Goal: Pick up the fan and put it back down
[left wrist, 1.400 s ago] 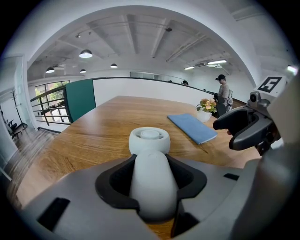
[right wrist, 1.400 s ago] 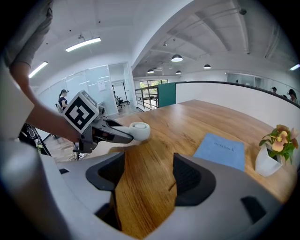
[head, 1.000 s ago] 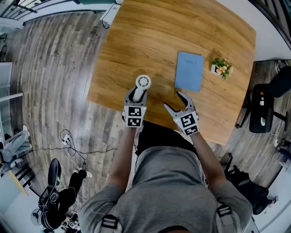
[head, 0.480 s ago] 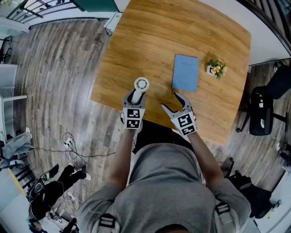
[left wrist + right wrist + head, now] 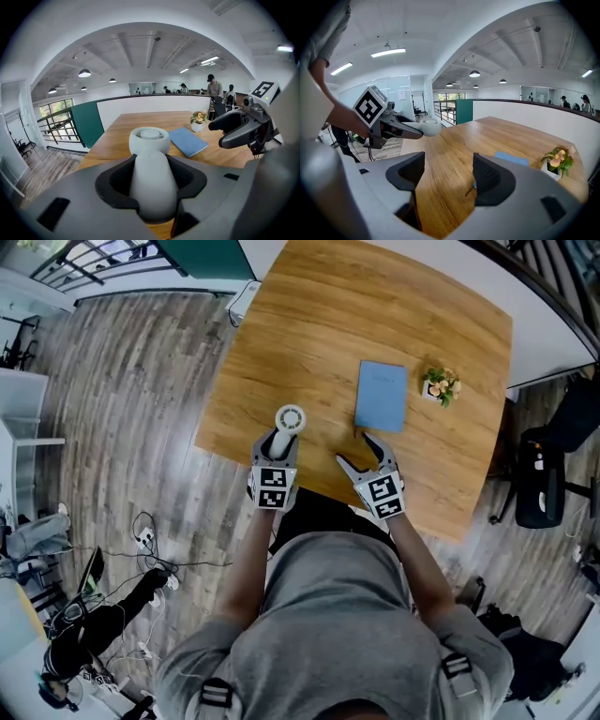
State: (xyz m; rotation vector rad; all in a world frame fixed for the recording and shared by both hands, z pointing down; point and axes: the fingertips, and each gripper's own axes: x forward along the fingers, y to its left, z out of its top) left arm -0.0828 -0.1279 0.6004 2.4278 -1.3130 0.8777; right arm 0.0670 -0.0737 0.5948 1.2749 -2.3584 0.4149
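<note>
- My left gripper (image 5: 152,185) is clamped round the handle of the fan (image 5: 149,139). The dark pads press on both sides of the pale grey stem, well below its round head.
- My right gripper (image 5: 447,180) carries nothing. Its jaws stand wide apart, with only bare wood showing between them.
- The fan is upright in that left grip, over the near left part of the table (image 5: 309,324). From the right gripper view it looks clear of the tabletop.
- I judge the fan to be light, stiff plastic. The shell looks smooth and rounded, so it could twist or slide in the pads if I loosen them.
- The stem is the right place to hold it. The ringed head looks like the delicate part, and it makes the fan a little top-heavy.
- The foot is hidden inside the jaws. If it is narrow, the fan may tip over on set-down, so I would lower it straight.
- Further out, a blue notebook (image 5: 381,397) lies flat, well apart from the fan.
- Just beside the notebook's far corner is a small flower pot (image 5: 438,385).
</note>
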